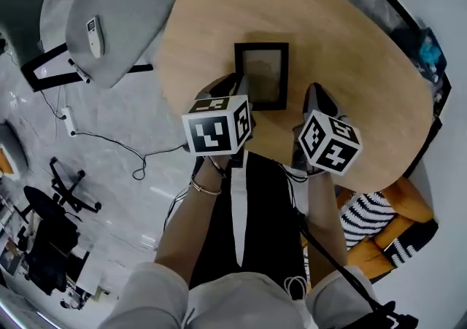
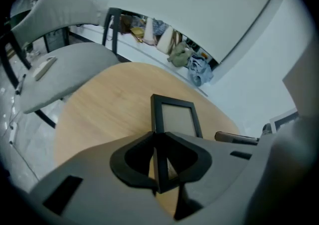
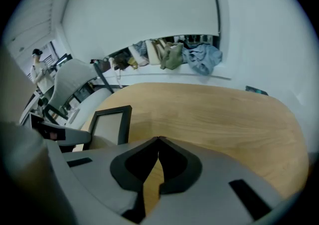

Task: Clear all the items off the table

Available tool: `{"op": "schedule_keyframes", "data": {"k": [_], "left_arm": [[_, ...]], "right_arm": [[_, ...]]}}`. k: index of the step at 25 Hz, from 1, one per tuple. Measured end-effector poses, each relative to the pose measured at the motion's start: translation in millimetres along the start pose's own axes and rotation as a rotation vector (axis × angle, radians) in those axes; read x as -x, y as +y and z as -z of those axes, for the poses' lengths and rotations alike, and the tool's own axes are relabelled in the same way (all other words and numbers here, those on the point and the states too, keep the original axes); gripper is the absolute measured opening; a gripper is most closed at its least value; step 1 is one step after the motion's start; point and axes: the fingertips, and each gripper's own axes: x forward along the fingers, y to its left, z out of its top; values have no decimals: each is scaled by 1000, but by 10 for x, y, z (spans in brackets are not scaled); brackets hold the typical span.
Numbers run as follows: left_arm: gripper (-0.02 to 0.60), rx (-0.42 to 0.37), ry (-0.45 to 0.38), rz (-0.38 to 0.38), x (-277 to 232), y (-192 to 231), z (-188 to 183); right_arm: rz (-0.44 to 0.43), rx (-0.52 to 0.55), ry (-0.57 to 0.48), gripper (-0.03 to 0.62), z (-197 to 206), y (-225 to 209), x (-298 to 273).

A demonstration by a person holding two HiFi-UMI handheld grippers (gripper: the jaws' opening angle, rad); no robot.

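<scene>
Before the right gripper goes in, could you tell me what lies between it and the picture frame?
Nothing but bare tabletop lies between the right gripper and the picture frame. Both the head view and the right gripper view show this.

A rounded pale-wood table (image 1: pixel 350 65) stands on a grey marble-look floor (image 1: pixel 109 101), where a white power strip (image 1: pixel 69 120) lies. Beyond the table's left edge is a grey cushioned chair (image 1: pixel 124 21) with a remote (image 1: pixel 94 36) on its seat. An orange seat (image 1: pixel 408 200) holds a striped cushion (image 1: pixel 361 218). The walls (image 2: pixel 199 4) are white, and bags and clothes (image 3: pixel 172 54) line a low ledge
</scene>
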Motion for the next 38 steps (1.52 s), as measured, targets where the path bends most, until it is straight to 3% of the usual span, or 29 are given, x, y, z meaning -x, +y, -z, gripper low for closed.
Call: {"op": "schedule_keyframes", "data": {"k": [6,12,22,29,38], "left_arm": [[77,142,-82,-71,492,1068,-78],[77,269,-133,-101,792,1707,1],[77,363,-172,-106,932,2216,-214],[77,402,-220,-116,835,2630,-778],[77,378,-279,-91,568,3051,-1606]], "right_arm": [[-100,160,36,25,-51,1166,-303],[-177,258,76,25,44,2009,-491],[-209,382,79,25,-168,2554,-758],[-240,412,31,25,-571,2962,-1010],[-255,411,-23,25,-992,3353,-1323]]}}
